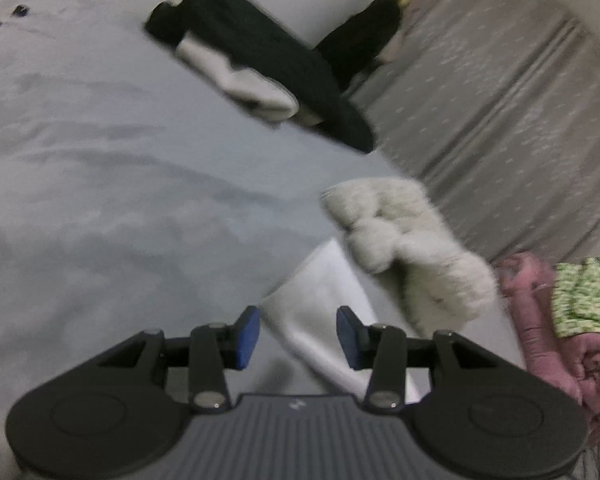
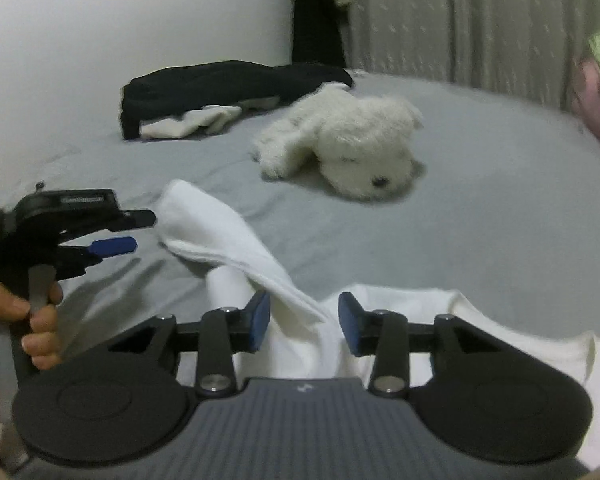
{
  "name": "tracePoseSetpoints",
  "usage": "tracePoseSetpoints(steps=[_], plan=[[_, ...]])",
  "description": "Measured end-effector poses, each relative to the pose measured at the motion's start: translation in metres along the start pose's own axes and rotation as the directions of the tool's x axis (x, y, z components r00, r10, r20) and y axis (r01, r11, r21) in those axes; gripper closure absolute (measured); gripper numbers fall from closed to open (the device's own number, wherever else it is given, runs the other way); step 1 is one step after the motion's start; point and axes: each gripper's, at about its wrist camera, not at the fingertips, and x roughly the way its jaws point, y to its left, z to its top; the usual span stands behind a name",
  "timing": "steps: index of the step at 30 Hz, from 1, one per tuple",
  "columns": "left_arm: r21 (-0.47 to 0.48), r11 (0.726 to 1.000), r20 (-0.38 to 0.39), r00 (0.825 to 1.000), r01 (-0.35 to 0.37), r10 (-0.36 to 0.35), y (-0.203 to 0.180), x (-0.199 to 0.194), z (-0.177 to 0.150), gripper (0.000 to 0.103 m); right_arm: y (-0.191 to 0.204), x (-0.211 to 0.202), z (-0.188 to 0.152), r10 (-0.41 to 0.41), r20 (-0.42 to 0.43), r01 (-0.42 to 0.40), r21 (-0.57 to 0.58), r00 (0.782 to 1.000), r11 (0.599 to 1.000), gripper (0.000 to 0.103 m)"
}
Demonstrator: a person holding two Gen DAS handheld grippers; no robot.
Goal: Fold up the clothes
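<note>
Tools both spread: right tool [image 2: 304, 326] straddling white garment [image 2: 220, 224], left tool [image 1: 298, 336] alongside; risks bunching fabric, snagging bed sheet [image 2: 480, 200].

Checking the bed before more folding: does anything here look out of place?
Yes: a white plush toy lies face-down on the grey bedsheet, amid the clothes, between the white garment and dark clothing.
</note>
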Motion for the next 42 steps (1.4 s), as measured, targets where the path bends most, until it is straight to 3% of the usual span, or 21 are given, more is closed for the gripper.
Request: tracePoseSetpoints(steps=[4,7,9,10,11,14,19,26,28,34,39,42], plan=[[-0.061,0.996,-0.072,0.995,0.063,-0.068,0.005,0.007,-0.003,0.061,0.003,0.013,0.0,-0.073,-0.024,0.072,-0.039,0.997,0.997,0.061],[-0.102,0.988,-0.114,0.985,0.12,-0.131,0.004,0.013,-0.008,0.061,-0.008,0.013,-0.002,-0.074,-0.022,0.074,-0.004,0.997,0.997,0.061],[-0.114,0.984,-0.134,0.979,0.138,-0.153,0.002,0.017,-0.015,0.061,-0.014,0.013,-0.004,-0.039,-0.018,0.04,0.037,0.999,0.999,0.067],[-0.119,0.982,-0.141,0.977,0.146,-0.162,0.001,0.019,-0.018,0.061,-0.016,0.014,-0.005,-0.006,-0.017,0.007,0.052,1.0,0.999,0.084],[-0.123,0.981,-0.144,0.975,0.151,-0.168,0.001,0.02,-0.02,0.061,-0.014,0.014,-0.005,0.027,-0.024,-0.025,0.061,0.999,0.998,0.091],[-0.132,0.978,-0.136,0.975,0.159,-0.177,0.002,0.023,-0.023,0.059,-0.003,0.006,-0.001,0.147,-0.011,-0.147,0.043,0.989,0.988,0.094],[-0.199,0.962,-0.11,0.971,0.187,-0.211,0.011,0.024,-0.02,0.057,0.021,-0.018,0.005,0.341,0.029,-0.339,-0.053,0.94,0.939,0.094],[-0.293,0.932,-0.066,0.968,0.214,-0.244,0.023,0.026,-0.017,0.058,0.044,-0.018,0.0,0.422,-0.036,-0.421,-0.17,0.906,0.891,0.094],[-0.32,0.921,-0.053,0.966,0.223,-0.252,0.027,0.027,-0.016,0.066,0.049,-0.016,-0.002,0.433,-0.055,-0.435,-0.197,0.9,0.879,0.094],[-0.214,0.968,-0.039,0.989,0.133,-0.144,0.021,0.023,-0.014,0.098,0.06,-0.02,-0.013,0.445,-0.105,-0.457,-0.264,0.889,0.849,0.094],[-0.107,0.993,-0.015,0.999,0.044,-0.045,0.015,0.019,-0.012,0.099,0.059,-0.014,-0.015,0.438,-0.126,-0.456,-0.254,0.89,0.853,0.094],[-0.048,0.998,0.047,0.999,0.026,-0.024,0.013,0.004,-0.004,0.099,0.062,-0.01,-0.015,0.438,-0.134,-0.458,-0.249,0.889,0.854,0.093]])
